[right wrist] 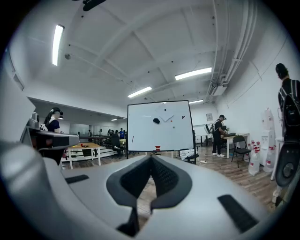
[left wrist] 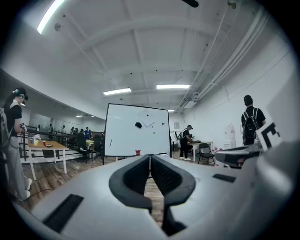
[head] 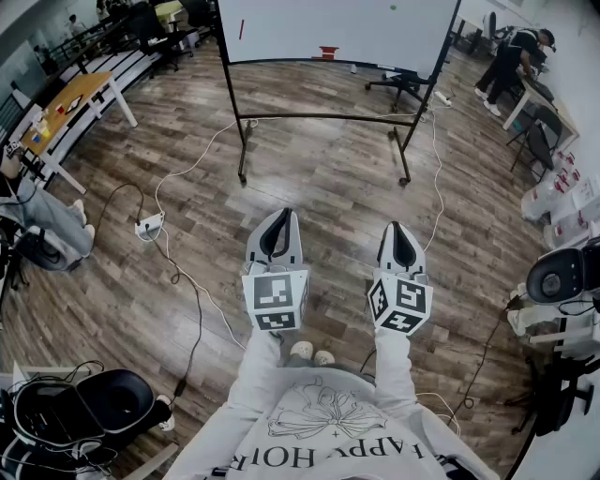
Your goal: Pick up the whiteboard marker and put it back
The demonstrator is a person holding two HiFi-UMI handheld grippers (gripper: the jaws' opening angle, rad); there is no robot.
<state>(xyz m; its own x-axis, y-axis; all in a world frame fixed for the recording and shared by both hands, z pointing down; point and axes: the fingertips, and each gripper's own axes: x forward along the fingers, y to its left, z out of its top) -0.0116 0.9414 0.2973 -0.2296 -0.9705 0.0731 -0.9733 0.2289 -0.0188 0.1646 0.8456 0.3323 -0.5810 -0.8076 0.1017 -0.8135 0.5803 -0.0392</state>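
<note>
Wood-plank floor (head: 328,178) of an open workroom, viewed from standing height; no step of the task is yet done. The left gripper (head: 283,217) and right gripper (head: 395,228) are held side by side in front of the person's torso. Each has its jaws pressed together on nothing, and both point to 12 o'clock. Well apart from them, at 12 o'clock, stands the wheeled whiteboard (head: 337,28). The whiteboard marker (left wrist: 110,142) is probably the thin slanted stroke near the board's 9 o'clock edge, though it is too small to confirm. A small red item (left wrist: 137,152) sits on the rail at the board's foot. By judgement, the approach, the pick-up and the return all remain. White cables (head: 187,169) cross the floor towards 10 o'clock, where an orange-topped table (head: 75,94) stands. People (head: 506,56) work at desks at 2 o'clock.
</note>
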